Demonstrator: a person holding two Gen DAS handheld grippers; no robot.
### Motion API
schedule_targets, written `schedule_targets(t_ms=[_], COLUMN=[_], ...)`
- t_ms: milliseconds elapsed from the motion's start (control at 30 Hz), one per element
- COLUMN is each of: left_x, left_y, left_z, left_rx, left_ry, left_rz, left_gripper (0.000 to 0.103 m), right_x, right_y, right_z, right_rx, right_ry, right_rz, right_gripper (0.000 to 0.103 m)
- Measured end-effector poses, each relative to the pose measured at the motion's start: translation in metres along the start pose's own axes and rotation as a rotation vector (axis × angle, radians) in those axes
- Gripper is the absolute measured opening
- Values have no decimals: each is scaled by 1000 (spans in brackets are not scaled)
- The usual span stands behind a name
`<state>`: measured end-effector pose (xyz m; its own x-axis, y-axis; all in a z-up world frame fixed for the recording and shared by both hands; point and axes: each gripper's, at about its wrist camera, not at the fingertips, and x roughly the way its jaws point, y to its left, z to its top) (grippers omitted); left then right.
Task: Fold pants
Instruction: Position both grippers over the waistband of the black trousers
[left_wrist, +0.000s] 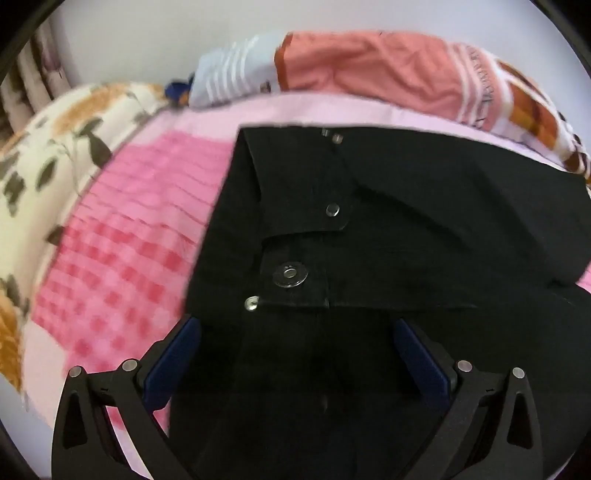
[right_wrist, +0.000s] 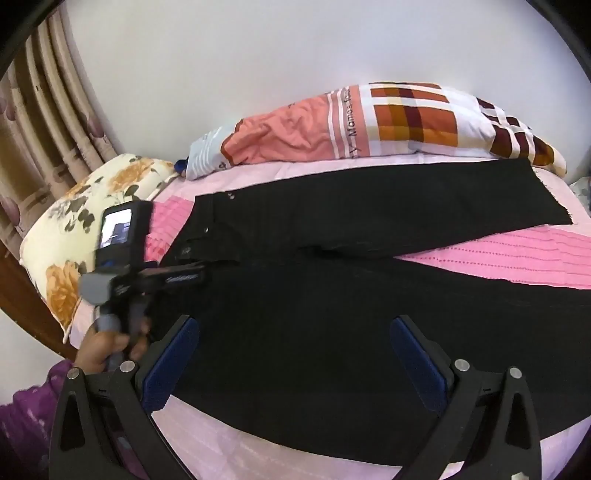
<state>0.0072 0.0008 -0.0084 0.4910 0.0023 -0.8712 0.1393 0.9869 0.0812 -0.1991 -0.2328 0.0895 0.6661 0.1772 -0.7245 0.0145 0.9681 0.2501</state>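
so far the black pants (right_wrist: 332, 295) are only laid out on the pink bed sheet (right_wrist: 517, 254), and as i judge it the folding proper has not begun. from my right wrist view the two legs lie apart in a shallow v: the far leg runs toward the patterned quilt (right_wrist: 369, 122) at the wall, the near leg stretches across just ahead of my right gripper (right_wrist: 295, 332). no leg lies over the other, so the first lengthwise fold is still to do, and the crosswise folds after it.

my left gripper (left_wrist: 295, 332) hovers at the waistband end, over the open fly. the metal button (left_wrist: 289, 274) and a rivet (left_wrist: 252, 303) sit just ahead of the blue pads (left_wrist: 173, 365). its jaws stand wide apart with black cloth between and below them, and they hold nothing. whether the tips touch the fabric i cannot tell; this view is blurred.

my right gripper is likewise spread wide and grips nothing, poised over the near leg. the floral pillow (right_wrist: 85, 229) lies at the head of the bed, beyond the waistband.

next, i reckon, each gripper has to pinch the near leg's edge and carry it over onto the far leg.
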Motion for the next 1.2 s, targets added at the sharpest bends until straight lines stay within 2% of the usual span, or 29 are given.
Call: schedule_targets(t_ms=[67, 167, 233, 333, 433, 567, 600, 700, 733, 867, 1067, 1133, 1200], left_x=[4, 3, -3, -12, -16, -18, -11, -9, -9, -8, -11, -9, -10], left_y=[6, 1, 5, -1, -3, 2, 6, -1, 0, 2, 3, 1, 3], left_z=[2, -2, -23, -26, -25, -26, -30, -33, -32, -32, -29, -24, -21], left_rx=[-47, -45, -103, -144, -138, -137, -162, -140, -139, -140, -126, -122, -115], left_ry=[-14, -33, -69, -76, -81, -88, -157, -80, -116, -94, -106, -84, -40], left_rz=[-29, -5, -12, 32, 49, 35, 5, 30, 37, 24, 51, 52, 20], left_gripper=[103, 103, 103, 103, 103, 103, 103, 103, 103, 103, 103, 103, 103], right_x=[2, 4, 6, 8, 6, 4, 3, 4, 4, 5, 11, 12, 10], right_y=[-2, -8, -11, -12, -11, -12, -13, -12, -12, -10, -9, -9, -10], right_z=[0, 1, 0, -3, -5, -4, -4, -5, -5, -8, -10, -11, -10], right_rx=[2, 22, 38, 48, 43, 53, 56, 56, 55, 45, 47, 47, 42], right_ry=[8, 9, 13, 25, 25, 17, 17, 18, 20, 25, 44, 51, 44], right_rz=[3, 3, 7, 16, 15, 14, 16, 19, 21, 25, 40, 47, 46], right_gripper=[103, 103, 103, 103, 103, 103, 103, 103, 103, 103, 103, 103, 103])
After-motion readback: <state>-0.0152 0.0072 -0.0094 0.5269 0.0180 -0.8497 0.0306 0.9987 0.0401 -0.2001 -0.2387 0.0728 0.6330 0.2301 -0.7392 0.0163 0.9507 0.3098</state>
